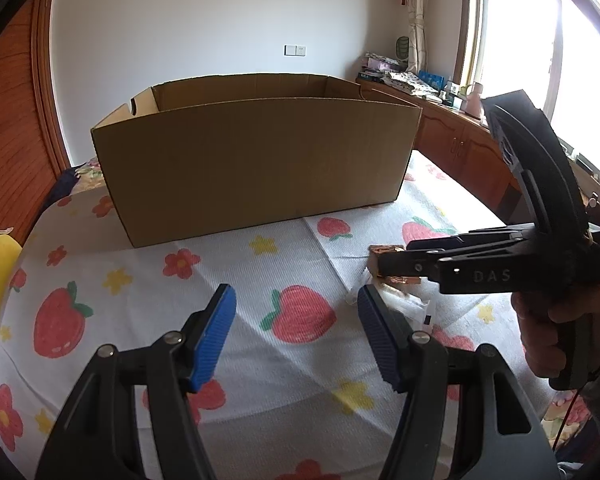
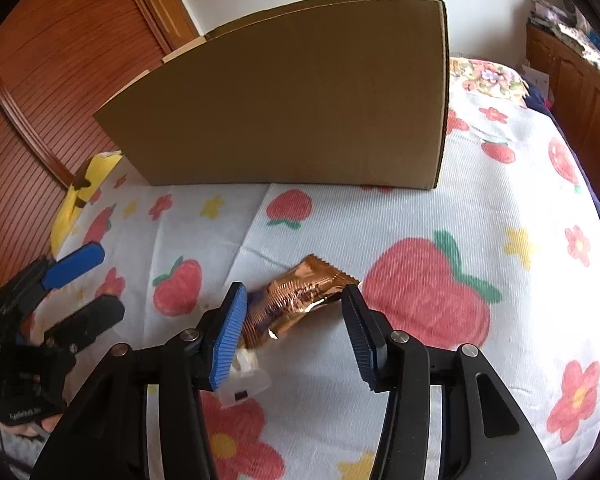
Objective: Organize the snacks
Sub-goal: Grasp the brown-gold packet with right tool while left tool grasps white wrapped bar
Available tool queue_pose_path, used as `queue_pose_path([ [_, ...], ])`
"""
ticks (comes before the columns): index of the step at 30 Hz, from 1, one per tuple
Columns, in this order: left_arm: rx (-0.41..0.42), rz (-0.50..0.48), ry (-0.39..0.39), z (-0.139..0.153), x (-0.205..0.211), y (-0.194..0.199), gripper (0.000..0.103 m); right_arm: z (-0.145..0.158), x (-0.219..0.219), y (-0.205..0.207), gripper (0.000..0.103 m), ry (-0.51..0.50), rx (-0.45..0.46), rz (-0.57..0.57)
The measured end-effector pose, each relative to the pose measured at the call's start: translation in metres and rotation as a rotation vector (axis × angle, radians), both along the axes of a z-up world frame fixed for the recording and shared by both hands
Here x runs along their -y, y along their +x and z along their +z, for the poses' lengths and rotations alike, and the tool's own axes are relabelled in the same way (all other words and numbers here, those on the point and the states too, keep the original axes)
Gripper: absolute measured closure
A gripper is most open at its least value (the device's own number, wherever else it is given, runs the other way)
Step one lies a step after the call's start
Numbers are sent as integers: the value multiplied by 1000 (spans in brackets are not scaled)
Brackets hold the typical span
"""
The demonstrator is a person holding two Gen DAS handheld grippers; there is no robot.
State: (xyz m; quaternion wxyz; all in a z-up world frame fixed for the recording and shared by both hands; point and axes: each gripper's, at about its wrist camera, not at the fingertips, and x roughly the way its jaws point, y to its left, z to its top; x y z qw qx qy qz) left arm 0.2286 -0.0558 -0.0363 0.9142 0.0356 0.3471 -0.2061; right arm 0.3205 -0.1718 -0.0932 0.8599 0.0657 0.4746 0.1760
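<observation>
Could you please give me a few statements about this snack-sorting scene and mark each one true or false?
1. The copper foil snack packet lies on the bedspread between the right gripper's fingers. True.
2. The right gripper is clamped shut on that packet. False: its far pad stands clear of the packet, so the jaws are open.
3. The cardboard box stands on the bed with its top open. True.
4. The left gripper holds a snack. False: its jaws are open over bare strawberry-print cloth.
5. A white packet lies partly under the copper one. True.
6. The copper packet is already inside the box. False: it lies in front of the box.
</observation>
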Motion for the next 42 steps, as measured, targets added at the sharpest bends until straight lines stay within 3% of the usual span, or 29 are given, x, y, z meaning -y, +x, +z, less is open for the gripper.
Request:
queue_pose_path([
  [7,-10,0,-6,-3,1,-1,40,-2,-11,6,52,-35,11,-9],
  [13,-9,-15,-13,-1,8,-6,39,-3,-20,1,69,-152,35,21],
  [14,-10,-18,-16,-1,10,-7,40,-3,-21,-1,77,-174,44,30],
  [16,-19,-24,-20,-2,15,-8,39,-4,-18,-6,79,-197,54,47],
  [17,-28,-27,-22,-2,18,-7,39,-4,-15,-8,84,-192,57,53],
  [26,-127,-49,-52,-10,45,-1,40,10,13,-26,84,-99,97,36],
  [35,-197,-56,12,-20,81,3,45,20,34,-58,84,-71,155,27],
  [42,-193,-29,82,-22,99,12,45,16,47,-71,84,-23,164,15],
])
